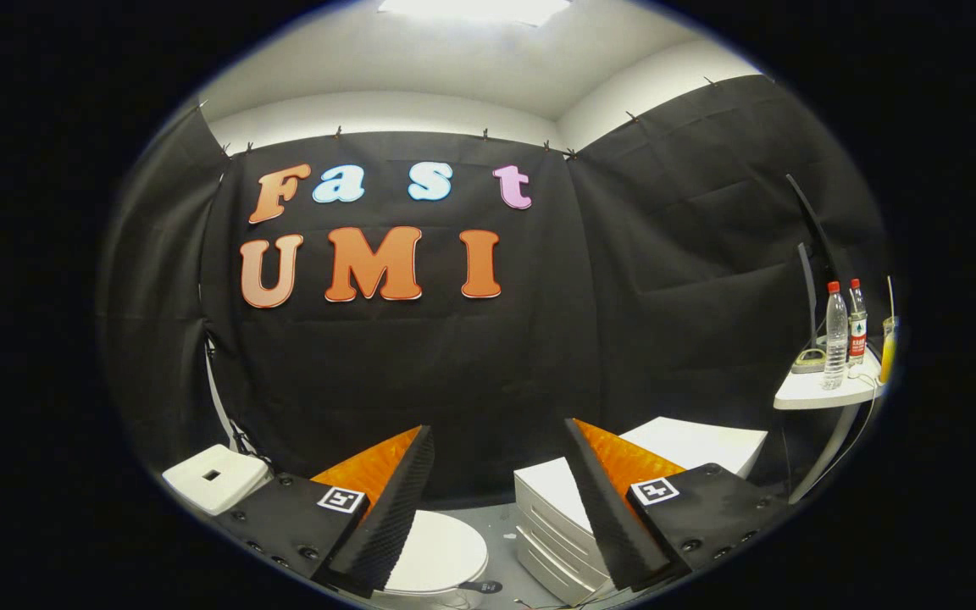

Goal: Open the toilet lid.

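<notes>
Down low, the white toilet lid (441, 555) lies shut, just past the left finger. It looks smooth, hard and light, so lift it by its front rim. The claw (496, 508) is wide open and holds nothing. White drawers (551, 517) stand beside it.
</notes>
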Demonstrator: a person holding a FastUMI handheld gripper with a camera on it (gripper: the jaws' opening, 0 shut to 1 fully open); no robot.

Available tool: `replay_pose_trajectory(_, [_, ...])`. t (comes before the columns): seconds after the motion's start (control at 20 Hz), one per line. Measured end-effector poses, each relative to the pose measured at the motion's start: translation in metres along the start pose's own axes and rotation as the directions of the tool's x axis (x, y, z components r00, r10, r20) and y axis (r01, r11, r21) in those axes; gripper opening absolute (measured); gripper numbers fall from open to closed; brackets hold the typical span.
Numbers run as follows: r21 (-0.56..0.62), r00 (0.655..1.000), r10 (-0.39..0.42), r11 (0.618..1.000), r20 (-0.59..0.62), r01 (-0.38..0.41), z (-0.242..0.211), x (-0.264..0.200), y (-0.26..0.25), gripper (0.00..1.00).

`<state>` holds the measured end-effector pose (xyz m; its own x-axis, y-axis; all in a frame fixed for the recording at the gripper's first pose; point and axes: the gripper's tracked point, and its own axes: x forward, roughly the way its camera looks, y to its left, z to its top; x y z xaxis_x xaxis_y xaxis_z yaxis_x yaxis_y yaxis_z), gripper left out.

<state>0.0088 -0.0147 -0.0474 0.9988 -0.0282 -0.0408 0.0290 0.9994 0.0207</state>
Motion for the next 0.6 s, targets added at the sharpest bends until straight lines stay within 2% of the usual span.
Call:
replay_pose_trajectory(0.25, [0.04,1.0,-0.011,0.999,-0.023,0.012,-0.058,0.013,-0.004,0.98])
replay_pose_trajectory(0.45, [0.099,0.994,-0.012,0.995,-0.107,0.022,-0.12,0.02,-0.009,0.98])
replay_pose_trajectory(0.6, [0.101,0.985,-0.033,0.994,-0.17,0.05,-0.17,0.024,-0.019,0.98])
